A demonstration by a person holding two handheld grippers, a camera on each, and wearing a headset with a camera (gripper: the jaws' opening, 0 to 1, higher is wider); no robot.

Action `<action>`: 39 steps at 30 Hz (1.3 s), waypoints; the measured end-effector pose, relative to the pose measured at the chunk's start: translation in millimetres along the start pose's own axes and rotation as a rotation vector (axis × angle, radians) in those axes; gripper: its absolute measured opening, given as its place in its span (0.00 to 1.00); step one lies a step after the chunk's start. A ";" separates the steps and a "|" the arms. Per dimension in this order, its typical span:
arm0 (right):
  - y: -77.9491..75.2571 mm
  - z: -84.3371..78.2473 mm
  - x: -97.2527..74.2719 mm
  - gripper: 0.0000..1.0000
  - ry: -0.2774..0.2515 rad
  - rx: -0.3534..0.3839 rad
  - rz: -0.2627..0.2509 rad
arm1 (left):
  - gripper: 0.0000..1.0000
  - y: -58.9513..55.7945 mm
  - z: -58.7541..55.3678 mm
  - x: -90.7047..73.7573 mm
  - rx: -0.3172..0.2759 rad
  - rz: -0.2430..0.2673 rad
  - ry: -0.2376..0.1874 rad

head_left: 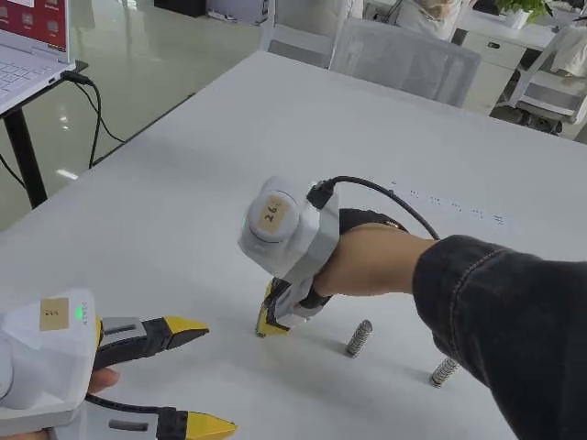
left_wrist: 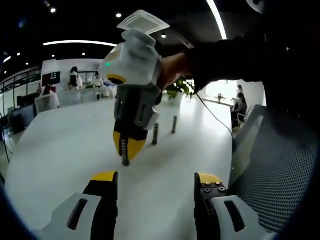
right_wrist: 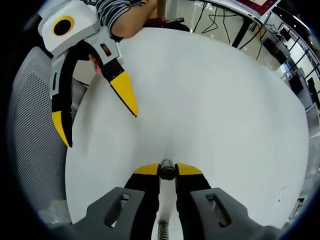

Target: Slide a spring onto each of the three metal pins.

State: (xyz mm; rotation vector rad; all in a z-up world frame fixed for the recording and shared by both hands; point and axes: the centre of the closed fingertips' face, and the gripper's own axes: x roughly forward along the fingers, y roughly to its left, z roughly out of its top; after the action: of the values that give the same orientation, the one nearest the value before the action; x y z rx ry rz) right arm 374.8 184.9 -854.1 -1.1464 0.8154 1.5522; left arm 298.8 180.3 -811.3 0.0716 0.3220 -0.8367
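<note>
– Nearest the viewer, at 7 o'clock in the head view: how is the left gripper (head_left: 206, 376) set?
– Jaws spread wide, nothing between them, above the white table (head_left: 183, 202).
– Where is the spring (right_wrist: 161, 230) relative to the tool?
– Clamped between the closed tips of the right gripper (head_left: 268, 321), which points down at mid-table. In the left gripper view it hangs just below those tips, at 12 o'clock from the left jaws.
– Others?
– One, the first standing spring (head_left: 359, 338), is near, at 3 o'clock from the right tips. The second standing spring (head_left: 444, 371) is at 4 o'clock, by the dark sleeve (head_left: 514, 312).
– Open room?
– Bare tabletop toward 12 o'clock up to the far edge, where a grey chair (head_left: 404, 60) stands. The left edge slants from 9 toward 12, with a laptop (head_left: 32, 46) beyond at 10 o'clock.
</note>
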 end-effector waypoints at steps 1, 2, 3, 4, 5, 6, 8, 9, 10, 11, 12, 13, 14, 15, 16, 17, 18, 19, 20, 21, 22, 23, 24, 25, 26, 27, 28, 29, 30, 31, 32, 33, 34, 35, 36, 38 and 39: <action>-0.2 0.8 0.0 0.09 -0.006 0.005 0.001 | 0.57 0.0 0.3 -0.1 0.001 0.001 0.000; -0.1 0.9 -0.1 0.09 -0.007 0.010 0.001 | 0.57 0.1 0.4 -0.1 0.001 0.001 0.000; -0.1 0.6 0.0 0.09 -0.007 0.010 0.001 | 0.57 0.1 0.6 -0.1 0.001 0.001 0.000; -0.3 0.4 0.0 0.09 -0.006 0.009 0.001 | 0.57 0.1 0.7 -0.1 0.001 0.002 0.000; -0.3 0.2 0.1 0.09 -0.005 0.007 0.001 | 0.57 -0.1 0.8 -0.1 0.002 0.001 0.000; -0.3 0.2 0.1 0.09 -0.006 0.007 0.000 | 0.57 -0.2 0.8 0.0 0.003 0.001 0.001; -0.5 0.8 0.0 0.12 -0.013 0.009 -0.003 | 0.57 -0.4 0.9 0.1 0.004 0.000 0.002; -0.1 1.1 -0.3 0.13 -0.018 0.013 -0.002 | 0.57 -0.4 1.0 0.1 0.004 0.000 0.002; -0.1 1.2 -0.6 0.14 -0.021 0.015 -0.004 | 0.57 -0.5 0.9 0.1 0.004 0.000 0.003; -0.2 0.9 -1.1 0.14 -0.022 0.014 -0.005 | 0.57 -0.5 1.0 0.1 0.005 0.000 0.003; -0.3 0.1 -1.7 0.15 -0.023 0.015 -0.008 | 0.57 -0.7 1.1 0.1 0.005 -0.001 0.003; -0.4 -0.6 -2.3 0.16 -0.024 0.016 -0.008 | 0.57 -0.6 1.3 0.1 0.005 -0.001 0.003; -0.5 -1.2 -3.3 0.18 -0.027 0.019 -0.007 | 0.57 -0.5 1.3 0.2 0.004 0.000 0.003; -0.7 -2.0 -4.0 0.19 -0.028 0.022 -0.008 | 0.57 -0.3 1.2 0.3 0.005 0.000 0.004; -0.9 -2.7 -4.6 0.20 -0.029 0.025 -0.009 | 0.57 -0.3 1.1 0.4 0.005 -0.001 0.005; -1.6 -4.2 -6.0 0.21 -0.031 0.030 -0.012 | 0.57 -0.3 1.0 0.8 0.006 -0.002 0.006; -1.8 -5.6 -7.4 0.21 -0.033 0.035 -0.014 | 0.57 -0.6 1.2 1.2 0.006 -0.003 0.006; -2.4 -6.3 -8.3 0.23 -0.036 0.038 -0.018 | 0.57 -0.9 1.4 1.5 0.007 -0.004 0.007; -3.1 -7.1 -9.0 0.24 -0.039 0.041 -0.022 | 0.57 -1.1 1.4 1.9 0.007 -0.005 0.007; -3.7 -8.2 -10.2 0.25 -0.044 0.048 -0.025 | 0.57 -1.5 1.6 2.4 0.009 -0.008 0.009; -3.6 -9.2 -11.1 0.26 -0.046 0.052 -0.026 | 0.57 -1.6 1.7 2.5 0.009 -0.008 0.009; -3.4 -10.5 -11.9 0.27 -0.048 0.056 -0.025 | 0.57 -1.8 2.1 2.9 0.010 -0.010 0.010; -3.0 -11.6 -12.8 0.27 -0.048 0.059 -0.026 | 0.57 -1.9 2.5 3.1 0.011 -0.010 0.010; -2.5 -14.1 -13.9 0.28 -0.048 0.064 -0.028 | 0.57 -1.9 3.0 3.3 0.012 -0.011 0.009; -2.2 -15.7 -14.6 0.29 -0.048 0.067 -0.029 | 0.57 -1.9 3.3 3.5 0.012 -0.011 0.009; -1.4 -18.2 -15.8 0.30 -0.050 0.070 -0.029 | 0.57 -1.9 3.6 3.6 0.013 -0.012 0.010; -0.7 -19.9 -16.5 0.31 -0.050 0.074 -0.028 | 0.57 -2.0 3.8 3.8 0.013 -0.012 0.010; -0.3 -22.8 -17.4 0.32 -0.050 0.079 -0.030 | 0.57 -2.3 4.1 4.1 0.014 -0.013 0.010; -0.2 -24.7 -17.9 0.33 -0.051 0.082 -0.032 | 0.57 -2.5 4.4 4.3 0.014 -0.013 0.010; 0.3 -27.4 -18.7 0.34 -0.053 0.089 -0.031 | 0.57 -2.7 4.6 4.6 0.014 -0.013 0.011; 1.0 -29.1 -19.2 0.35 -0.054 0.094 -0.030 | 0.57 -3.0 4.8 4.9 0.014 -0.014 0.011; 1.2 -31.2 -19.8 0.36 -0.056 0.099 -0.035 | 0.57 -3.4 5.1 5.2 0.014 -0.014 0.011; 1.2 -32.5 -20.4 0.38 -0.059 0.101 -0.038 | 0.58 -3.6 5.3 5.3 0.014 -0.015 0.011; 1.3 -34.0 -20.9 0.39 -0.060 0.103 -0.041 | 0.58 -3.8 5.6 5.5 0.014 -0.015 0.011; 1.9 -35.6 -21.5 0.40 -0.063 0.110 -0.042 | 0.58 -4.0 5.8 5.6 0.014 -0.015 0.011; 1.9 -37.9 -22.9 0.42 -0.073 0.122 -0.047 | 0.58 -4.2 6.5 5.6 0.015 -0.015 0.011; 1.9 -38.9 -23.7 0.43 -0.078 0.127 -0.050 | 0.58 -4.3 6.8 5.6 0.015 -0.015 0.011</action>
State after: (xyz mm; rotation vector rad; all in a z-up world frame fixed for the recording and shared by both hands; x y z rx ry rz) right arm 384.7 141.5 -844.4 -1.0014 0.8156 1.4734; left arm 300.8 172.1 -806.3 0.0880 0.3271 -0.8538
